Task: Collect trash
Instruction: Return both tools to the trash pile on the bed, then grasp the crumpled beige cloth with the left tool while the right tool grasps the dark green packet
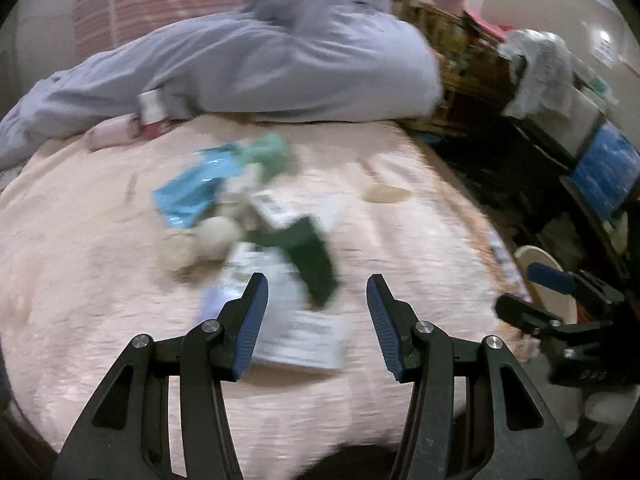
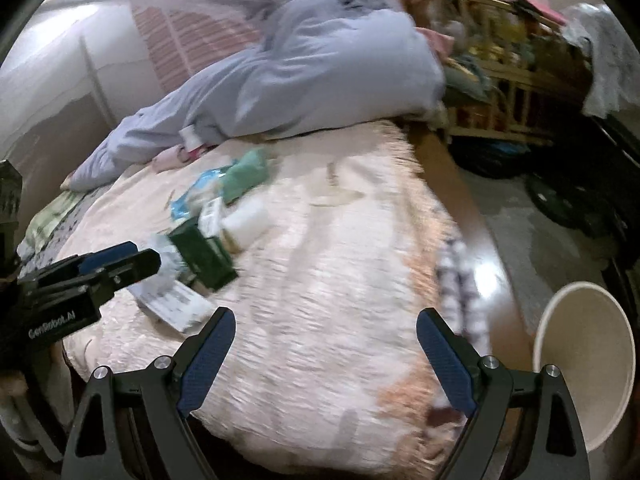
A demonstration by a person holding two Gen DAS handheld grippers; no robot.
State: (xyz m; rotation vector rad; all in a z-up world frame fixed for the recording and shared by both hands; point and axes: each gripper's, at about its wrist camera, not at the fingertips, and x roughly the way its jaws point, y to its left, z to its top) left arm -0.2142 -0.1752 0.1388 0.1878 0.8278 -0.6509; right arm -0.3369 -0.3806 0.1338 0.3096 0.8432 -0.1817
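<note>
Both claws gape wide with nothing in them: my left gripper [image 1: 316,284] hangs over the trash pile [image 1: 272,248] on the pink blanket [image 1: 100,280], my right gripper [image 2: 324,320] near the bin [image 2: 584,360]. Closing on fluffy fabric could snag blanket instead of wrappers.

Home bedroom, pink bed blanket [image 2: 320,280], lavender duvet [image 1: 260,68], cluttered wooden shelf [image 2: 500,80]

hand-held gripper [image 1: 318,292]: 2 | green box [image 1: 314,258]: 1 | white bin [image 2: 584,356]: 1
</note>
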